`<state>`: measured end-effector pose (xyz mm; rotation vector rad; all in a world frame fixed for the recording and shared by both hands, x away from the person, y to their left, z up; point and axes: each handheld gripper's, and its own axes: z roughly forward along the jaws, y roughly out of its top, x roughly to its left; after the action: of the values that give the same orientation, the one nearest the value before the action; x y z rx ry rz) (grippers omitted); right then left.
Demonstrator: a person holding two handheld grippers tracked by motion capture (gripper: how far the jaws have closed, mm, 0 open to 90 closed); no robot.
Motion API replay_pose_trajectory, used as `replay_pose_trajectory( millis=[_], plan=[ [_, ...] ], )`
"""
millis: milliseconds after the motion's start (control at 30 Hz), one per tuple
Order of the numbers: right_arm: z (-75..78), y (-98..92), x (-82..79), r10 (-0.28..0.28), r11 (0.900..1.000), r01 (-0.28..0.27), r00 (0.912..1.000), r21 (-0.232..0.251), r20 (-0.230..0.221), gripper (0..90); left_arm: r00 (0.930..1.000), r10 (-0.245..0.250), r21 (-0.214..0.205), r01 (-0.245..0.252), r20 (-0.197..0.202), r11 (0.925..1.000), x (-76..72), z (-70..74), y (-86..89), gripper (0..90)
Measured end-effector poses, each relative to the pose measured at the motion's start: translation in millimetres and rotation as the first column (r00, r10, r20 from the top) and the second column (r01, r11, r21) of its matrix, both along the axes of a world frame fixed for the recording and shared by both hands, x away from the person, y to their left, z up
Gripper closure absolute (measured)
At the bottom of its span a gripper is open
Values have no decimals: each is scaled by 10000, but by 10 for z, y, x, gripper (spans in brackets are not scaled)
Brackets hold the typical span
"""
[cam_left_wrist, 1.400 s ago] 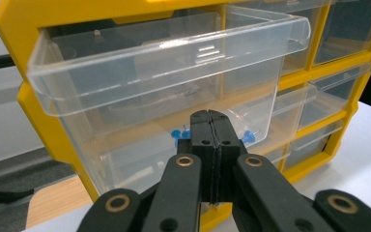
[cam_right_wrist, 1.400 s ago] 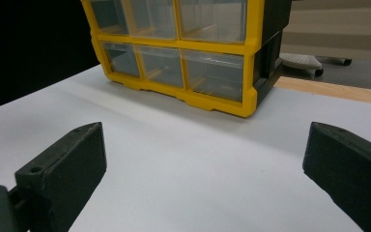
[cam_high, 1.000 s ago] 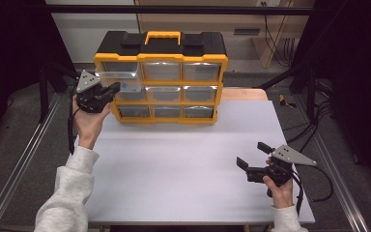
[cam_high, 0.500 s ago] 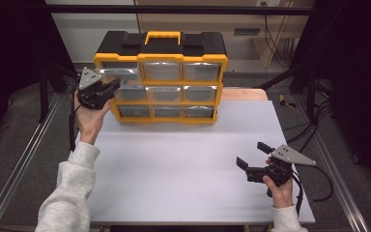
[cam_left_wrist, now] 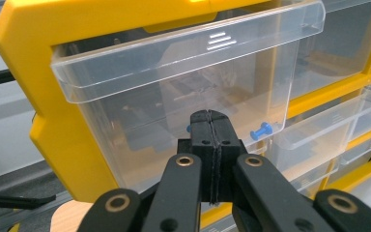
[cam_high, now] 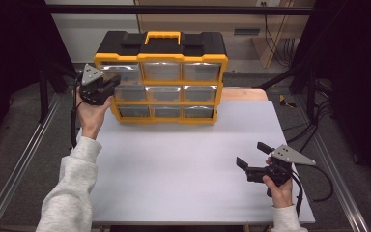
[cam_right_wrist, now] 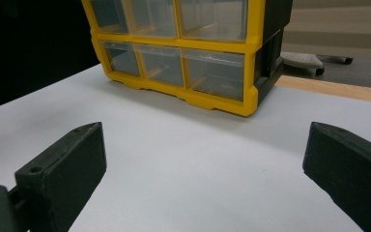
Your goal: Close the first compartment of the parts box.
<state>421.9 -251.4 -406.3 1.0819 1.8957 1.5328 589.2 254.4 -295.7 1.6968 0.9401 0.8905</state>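
Observation:
A yellow and black organizer [cam_high: 160,48] with clear drawers stands at the back of the white table [cam_high: 183,159]. My left gripper [cam_high: 115,83] is at its left column of drawers. In the left gripper view the left gripper [cam_left_wrist: 210,116] has its jaws shut together with nothing between them, tips right in front of the clear top-left drawer [cam_left_wrist: 140,72]. Whether they touch it I cannot tell. Blue push pins [cam_left_wrist: 261,130] lie inside that drawer. My right gripper [cam_high: 252,153] rests low near the table's front right, open and holding nothing; the same right gripper [cam_right_wrist: 203,145] faces the organizer [cam_right_wrist: 193,99].
A wooden board [cam_high: 244,93] sticks out behind the table to the right of the organizer. Metal rails [cam_high: 24,159] run along both sides of the table. Cables [cam_high: 319,130] lie on the floor at the right.
The left gripper has edged slightly up and toward the organizer's left drawers. The right gripper has stayed where it was.

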Motion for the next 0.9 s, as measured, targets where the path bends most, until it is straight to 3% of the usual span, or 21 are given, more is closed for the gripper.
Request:
replay_pose_trajectory(
  millis=[900],
  plan=[
    [21,-9,-11,-26,9999,25,9999,137,99,20,9997,202,12,-202,-109,9998,124,-24,-14,899]
  ],
)
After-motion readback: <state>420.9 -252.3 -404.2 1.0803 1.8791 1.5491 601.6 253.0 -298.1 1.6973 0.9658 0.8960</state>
